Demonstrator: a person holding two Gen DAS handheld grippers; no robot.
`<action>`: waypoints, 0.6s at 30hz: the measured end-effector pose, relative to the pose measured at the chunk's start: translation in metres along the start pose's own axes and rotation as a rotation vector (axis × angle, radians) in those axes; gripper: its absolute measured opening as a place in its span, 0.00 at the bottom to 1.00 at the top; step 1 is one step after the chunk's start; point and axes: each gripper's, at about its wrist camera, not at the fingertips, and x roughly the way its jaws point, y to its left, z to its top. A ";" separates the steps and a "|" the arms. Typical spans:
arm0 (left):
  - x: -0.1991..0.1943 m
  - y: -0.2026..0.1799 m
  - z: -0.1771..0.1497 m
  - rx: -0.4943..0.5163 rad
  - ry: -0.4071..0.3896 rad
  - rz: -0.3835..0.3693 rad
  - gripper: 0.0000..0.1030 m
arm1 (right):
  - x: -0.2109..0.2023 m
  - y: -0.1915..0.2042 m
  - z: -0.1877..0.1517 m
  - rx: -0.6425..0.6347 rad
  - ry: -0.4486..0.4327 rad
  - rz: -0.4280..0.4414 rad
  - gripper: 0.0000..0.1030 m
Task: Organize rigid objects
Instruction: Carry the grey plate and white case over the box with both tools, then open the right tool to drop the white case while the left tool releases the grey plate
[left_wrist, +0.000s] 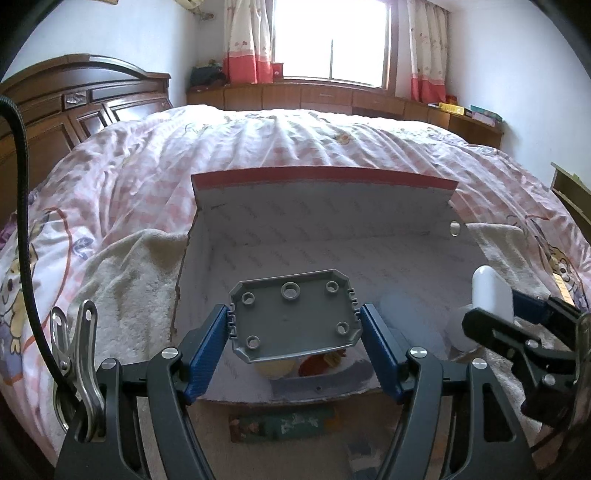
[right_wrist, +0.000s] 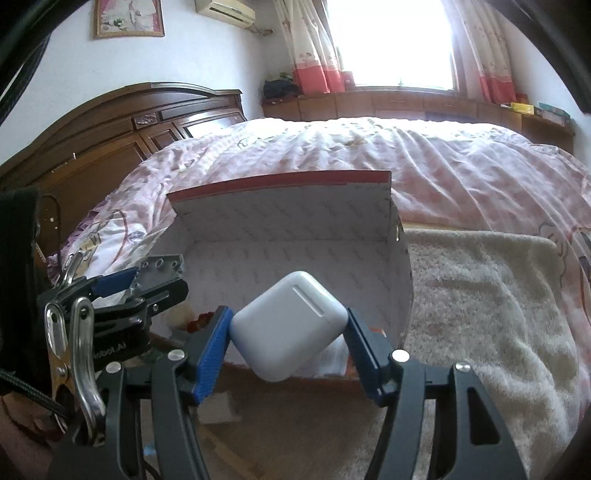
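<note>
The grey plate (left_wrist: 293, 317) is pinched by its two short ends in the left tongs (left_wrist: 293, 334). It hangs just over the front wall of the box (left_wrist: 332, 206), which sits on a towel (right_wrist: 480, 295) near the front edge of the bed (left_wrist: 295, 140). The white case (right_wrist: 290, 325) is squeezed crooked in the right tongs (right_wrist: 290, 341), also over the box's front wall.

The case could slip. It is smooth, shiny and round at the corners, and it sits tilted, so the blue pads (right_wrist: 212, 345) hold only its sides. If it pops out too soon, it may miss the box and land on the towel. The plate is hard plastic, flat, with cut corners, a raised rim and little round pegs. Its thin ends give the pads little to hold, so it could twist and drop.

The two tongs are close side by side and could bump. The box is thin card with a torn left edge, and the towel under it is soft and fluffy, so a knock might tip or shove it. Small red and yellow things (left_wrist: 314, 363) already lie inside.
</note>
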 end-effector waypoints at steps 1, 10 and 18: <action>0.002 0.000 0.000 0.000 0.003 0.001 0.70 | 0.003 -0.002 0.002 0.001 0.004 -0.004 0.63; 0.023 0.002 0.000 -0.009 0.031 0.007 0.70 | 0.022 -0.013 0.006 0.017 0.033 -0.028 0.63; 0.037 0.002 0.000 -0.019 0.073 -0.007 0.70 | 0.029 -0.017 0.006 0.014 0.021 -0.048 0.68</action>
